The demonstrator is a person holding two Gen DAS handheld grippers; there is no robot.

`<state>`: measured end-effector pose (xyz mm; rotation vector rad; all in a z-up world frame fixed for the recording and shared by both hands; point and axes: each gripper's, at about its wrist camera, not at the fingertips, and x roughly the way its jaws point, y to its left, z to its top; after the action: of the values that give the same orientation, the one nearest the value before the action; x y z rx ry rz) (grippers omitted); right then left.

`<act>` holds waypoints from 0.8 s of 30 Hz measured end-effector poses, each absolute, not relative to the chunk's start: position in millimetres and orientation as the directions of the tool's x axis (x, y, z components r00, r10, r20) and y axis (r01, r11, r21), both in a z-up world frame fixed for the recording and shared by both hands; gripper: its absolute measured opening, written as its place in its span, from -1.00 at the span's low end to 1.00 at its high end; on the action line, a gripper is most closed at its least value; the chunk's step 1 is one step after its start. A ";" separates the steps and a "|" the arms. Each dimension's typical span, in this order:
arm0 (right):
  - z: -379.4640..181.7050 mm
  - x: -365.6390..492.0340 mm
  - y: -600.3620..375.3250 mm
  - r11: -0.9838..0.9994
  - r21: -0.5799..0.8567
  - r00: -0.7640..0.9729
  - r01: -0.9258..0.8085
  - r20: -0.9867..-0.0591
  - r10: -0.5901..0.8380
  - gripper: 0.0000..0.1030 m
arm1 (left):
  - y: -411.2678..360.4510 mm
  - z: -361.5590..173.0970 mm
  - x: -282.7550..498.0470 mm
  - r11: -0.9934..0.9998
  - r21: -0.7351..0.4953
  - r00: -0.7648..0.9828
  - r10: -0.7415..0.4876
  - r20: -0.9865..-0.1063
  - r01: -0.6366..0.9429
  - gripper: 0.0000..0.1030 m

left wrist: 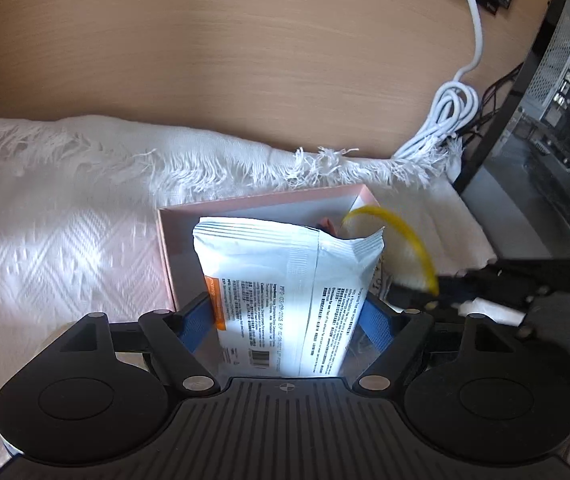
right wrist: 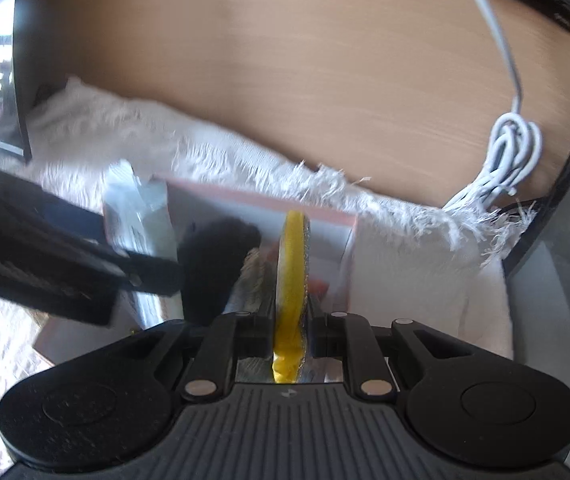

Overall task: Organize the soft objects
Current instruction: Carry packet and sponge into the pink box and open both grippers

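**Both grippers loaded at the pink box**

The pink box [left wrist: 259, 205] sits on a white fringed cloth [left wrist: 65, 240] and serves as the landmark. To its left the cloth spreads wide, its weave washed out by sun patches.

Over the box, the left gripper [left wrist: 287, 316] has its blue-padded fingers [left wrist: 193, 322] pressed on either side of a white wipes packet [left wrist: 285, 280], held upright with its crimped top above the box's open interior. The packet's lower end is cut off behind the gripper body, and it hides most of the box floor; something reddish shows just behind its top edge, too little to name.

In the right wrist view, the right gripper [right wrist: 290, 320] is closed tight on a thin yellow sponge [right wrist: 291, 272], seen edge-on and standing over the box [right wrist: 317, 216]. Its fingers are largely hidden by the sponge. Contents beneath are blurred. A dark blurred shape at left is the other gripper.

Right of the box, beyond the cloth's fringe, a coiled white cable [left wrist: 445, 120] lies on the wooden desk [left wrist: 245, 60], beside a computer case [left wrist: 557, 100] cut off by the frame.
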<state>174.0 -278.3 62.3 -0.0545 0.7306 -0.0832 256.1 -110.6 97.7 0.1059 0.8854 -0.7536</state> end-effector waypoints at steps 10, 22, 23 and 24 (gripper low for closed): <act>62.6 156.4 -264.6 0.998 -0.062 0.749 -0.021 -0.662 -0.025 -0.47 | -127.3 89.6 258.6 0.723 -0.220 0.334 -0.538 -0.774 0.654 0.60; 76.3 119.0 -261.1 0.999 -0.042 0.764 0.004 -0.644 -0.030 -0.20 | -160.5 56.5 279.7 0.744 -0.180 0.308 -0.466 -0.829 0.643 0.65; 76.4 116.5 -260.1 0.999 -0.048 0.765 0.008 -0.643 -0.037 -0.20 | -161.3 55.4 278.1 0.746 -0.157 0.317 -0.451 -0.834 0.648 0.65; 76.4 114.5 -259.2 0.998 -0.054 0.765 0.010 -0.642 -0.042 -0.19 | -161.1 55.7 275.8 0.745 -0.135 0.328 -0.440 -0.836 0.654 0.65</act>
<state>114.5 -259.2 76.4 -0.0483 0.6988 -0.0283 275.8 -161.1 55.7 0.2430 1.0061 -0.7249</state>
